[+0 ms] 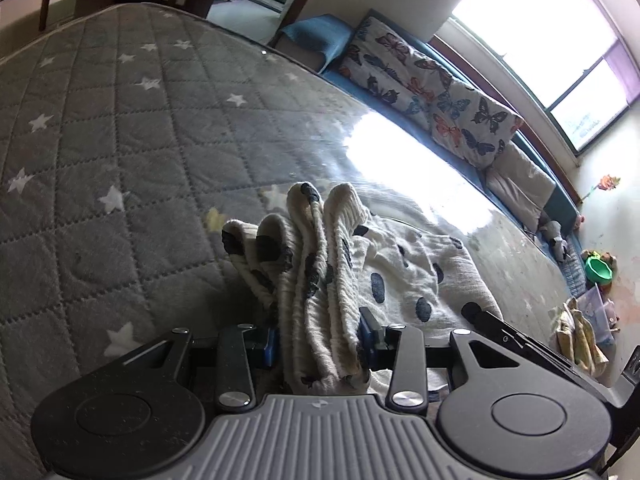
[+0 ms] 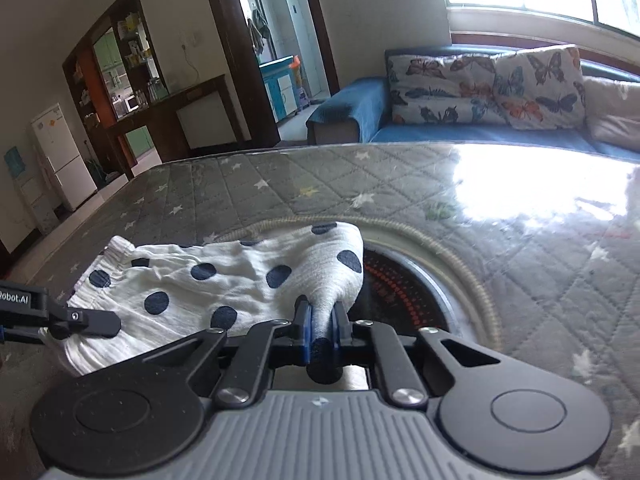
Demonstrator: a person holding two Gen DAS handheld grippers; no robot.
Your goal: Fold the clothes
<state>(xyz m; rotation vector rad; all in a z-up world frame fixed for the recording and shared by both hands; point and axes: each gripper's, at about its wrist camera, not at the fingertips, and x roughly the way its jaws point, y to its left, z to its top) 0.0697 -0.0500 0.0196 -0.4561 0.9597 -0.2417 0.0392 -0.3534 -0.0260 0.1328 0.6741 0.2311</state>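
A white garment with dark blue polka dots lies on a grey quilted table cover with white stars. My left gripper is shut on a bunched, ribbed edge of the garment, which stands up in folds between the blue pads. In the right wrist view the garment spreads to the left, and my right gripper is shut on its folded corner. The left gripper's finger shows at the garment's left edge. The right gripper's finger shows in the left wrist view.
A round heater inset with a red glow sits in the table under the garment's right end. A blue sofa with butterfly cushions stands behind the table. A white fridge and a doorway are at the far left. Bright window glare falls on the table.
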